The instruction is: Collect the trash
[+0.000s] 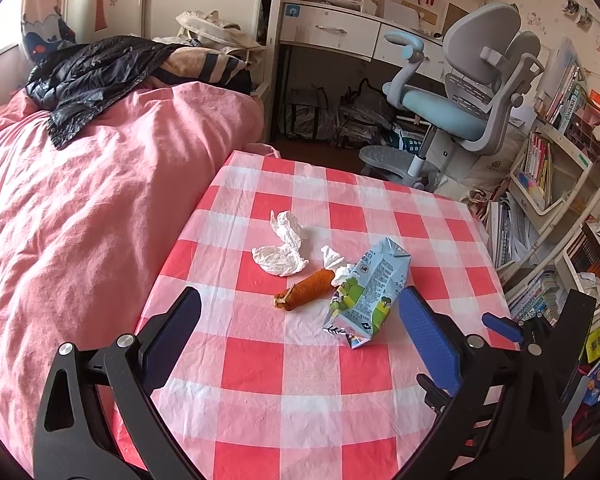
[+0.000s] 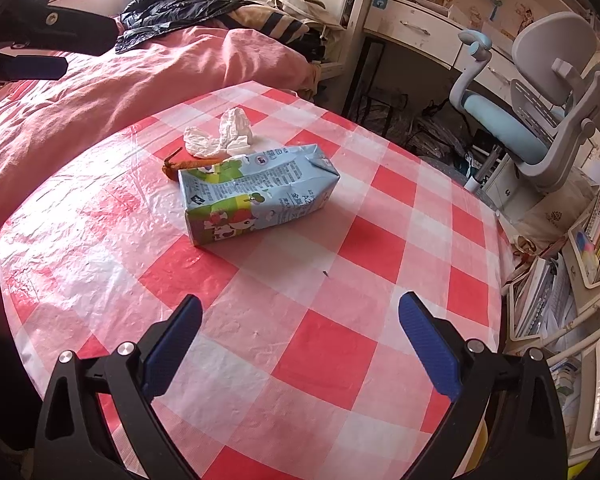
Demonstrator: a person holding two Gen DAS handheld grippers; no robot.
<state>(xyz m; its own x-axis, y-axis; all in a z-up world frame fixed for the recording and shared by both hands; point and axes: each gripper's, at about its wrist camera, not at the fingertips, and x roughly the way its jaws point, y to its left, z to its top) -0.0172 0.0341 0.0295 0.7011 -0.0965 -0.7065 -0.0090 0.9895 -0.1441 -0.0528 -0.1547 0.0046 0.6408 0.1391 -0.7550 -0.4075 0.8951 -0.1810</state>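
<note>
Trash lay mid-table (image 1: 260,380): carton (image 1: 366,290), tissue (image 1: 282,246) and an orange scrap (image 1: 306,290) touching. Your left gripper (image 1: 300,332) and right gripper (image 2: 300,340) were wide open and empty; you needed to straddle the carton's narrow sides squarely.

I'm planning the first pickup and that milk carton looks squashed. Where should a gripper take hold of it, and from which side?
Grip the milk carton across its long flat sides near the middle, coming from above. It lies on its side on the table, slightly crushed, so the broad printed faces probably give the pads the best seat. The open right gripper has the clearer approach; tissue and an orange wrapper crowd its far side.
</note>
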